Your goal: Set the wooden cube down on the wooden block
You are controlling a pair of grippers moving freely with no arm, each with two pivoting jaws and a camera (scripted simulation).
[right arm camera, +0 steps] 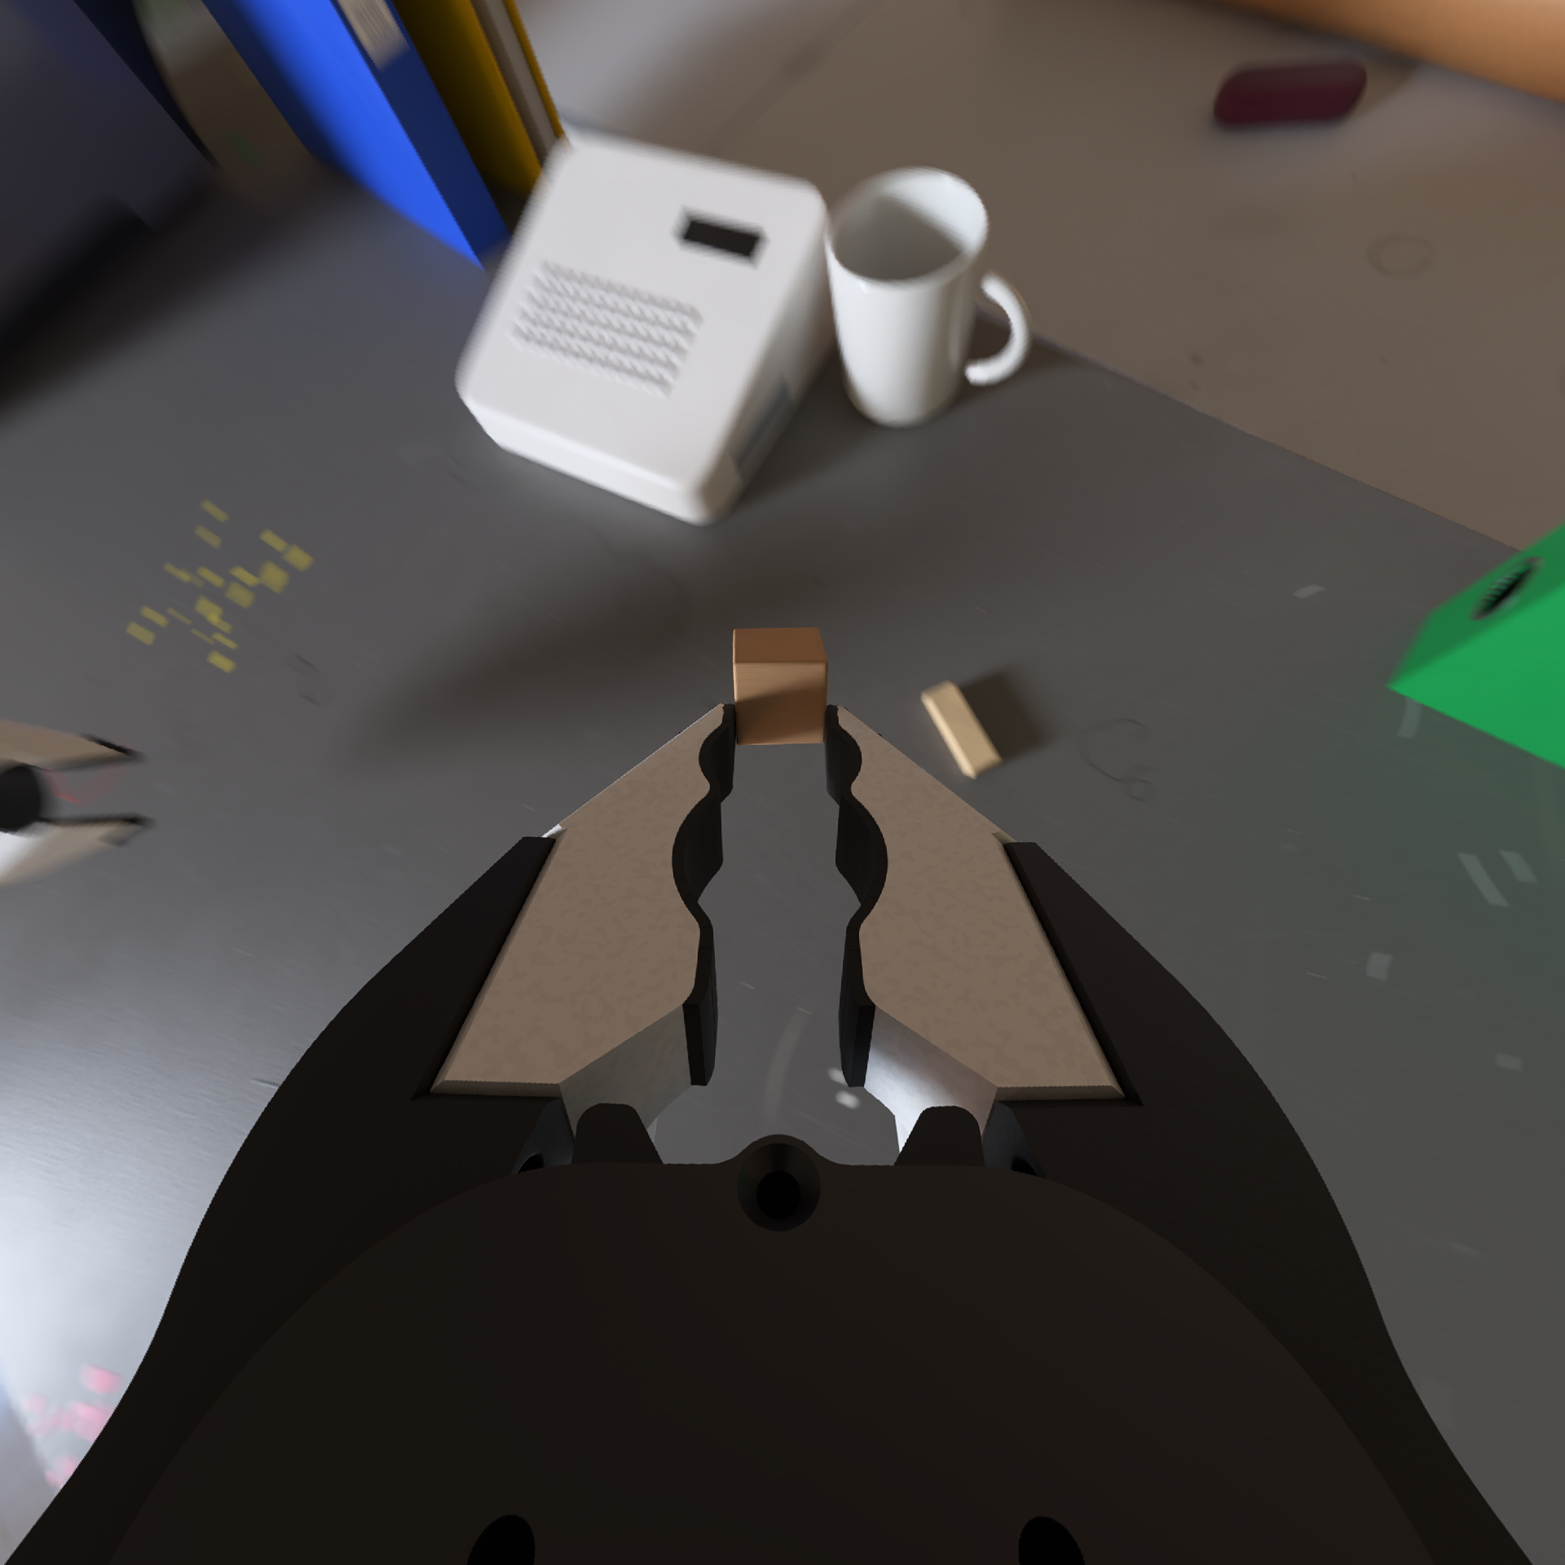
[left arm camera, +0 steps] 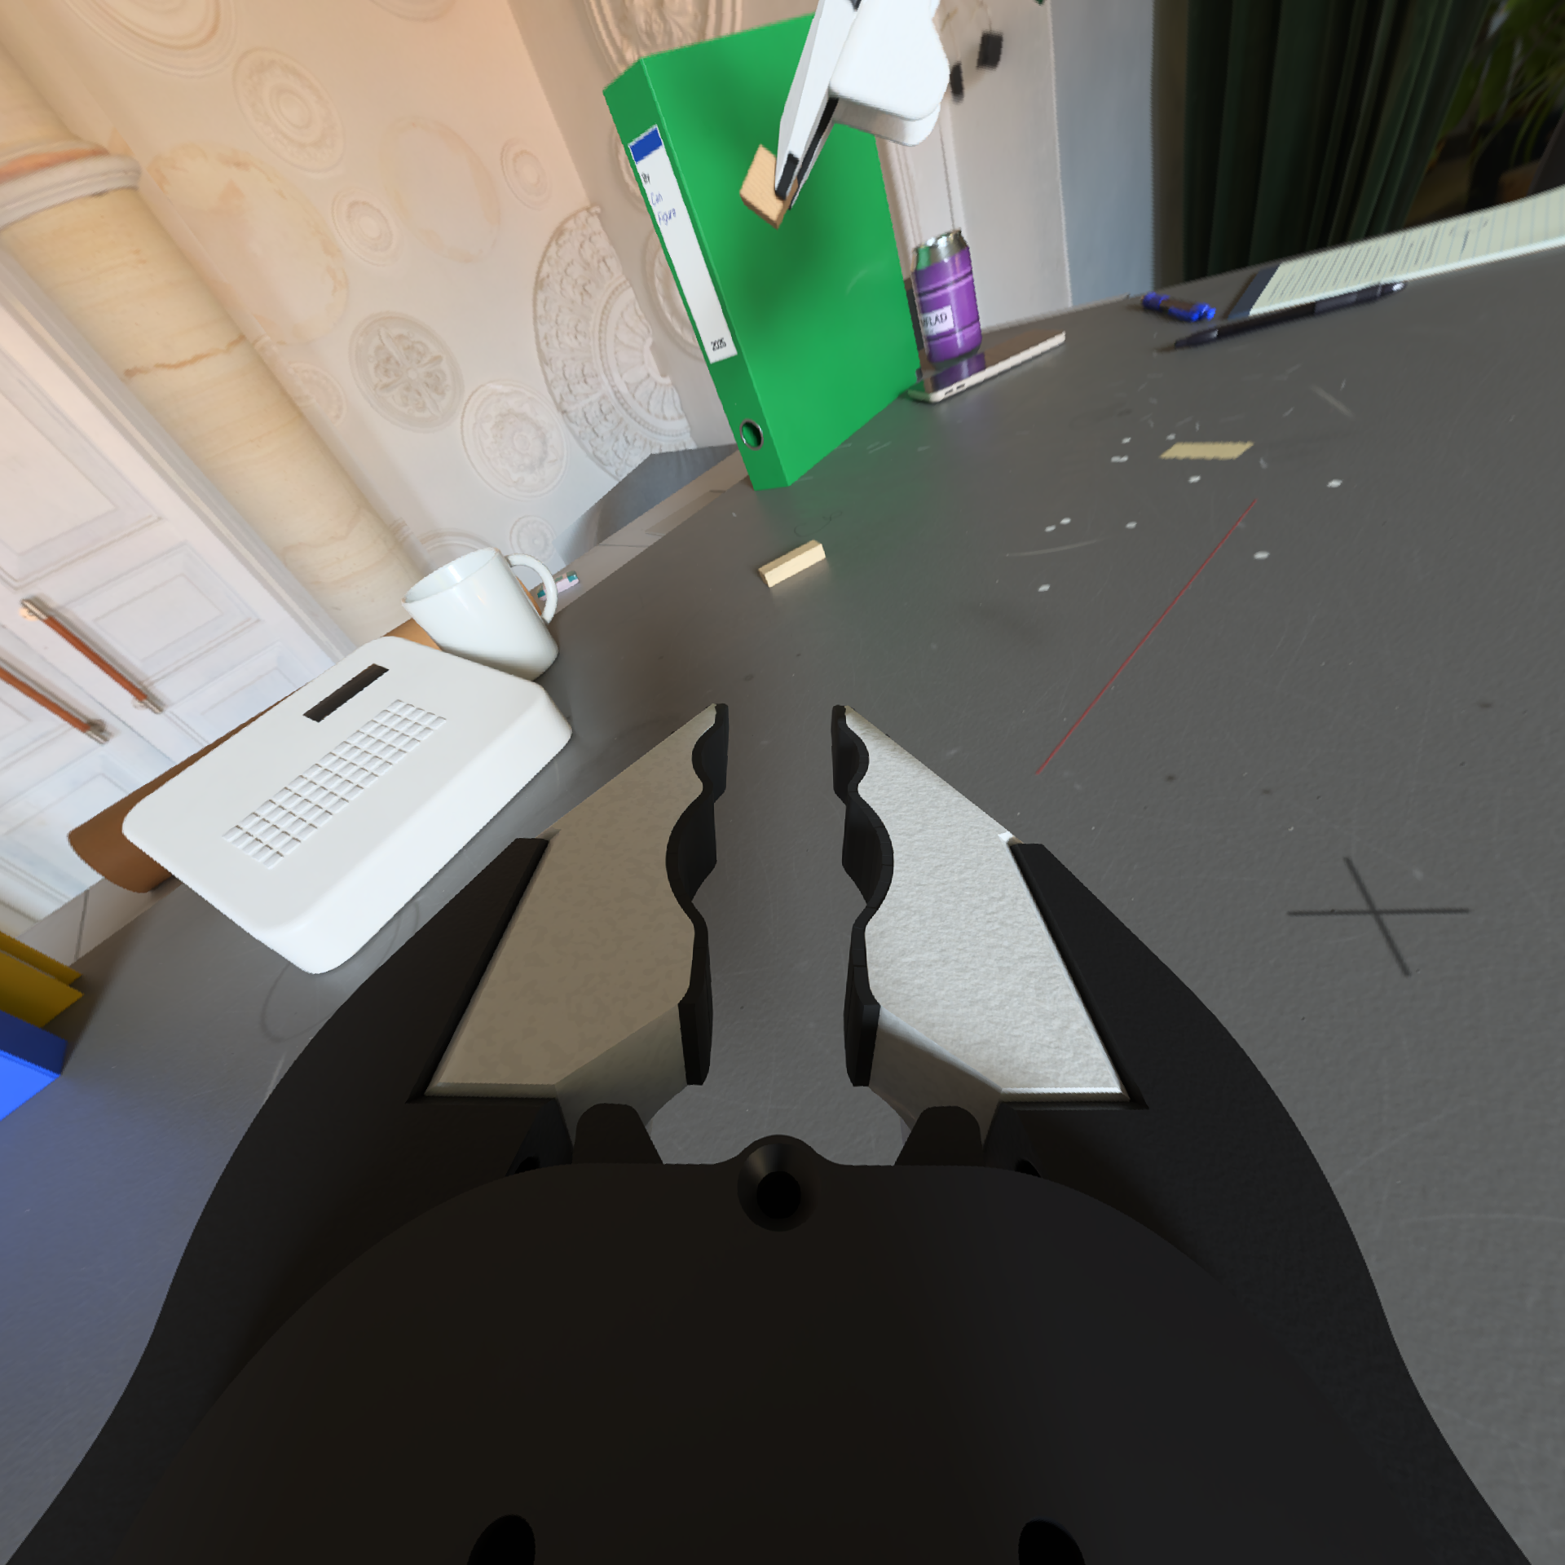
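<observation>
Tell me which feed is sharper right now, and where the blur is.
Left wrist view: crisp overall, cube and block clear, though the wide lens bends the table edge. Right wrist view: the cube between the fingers is sharp, but the white box, blue binder and the left gripper are smeared.

A scratched grey tabletop (left arm camera: pixel 1270 677) filled the foreground, marked with a thin red line (left arm camera: pixel 1143 639) and a black cross (left arm camera: pixel 1379 915). Behind it rose a pale wall with plaster rosettes (left arm camera: pixel 406 373), a cream marbled column (left arm camera: pixel 212 423) and white panelled doors (left arm camera: pixel 102 593). Dark green curtains (left arm camera: pixel 1313 127) hung at the far side. Warm light washed the wall.
</observation>
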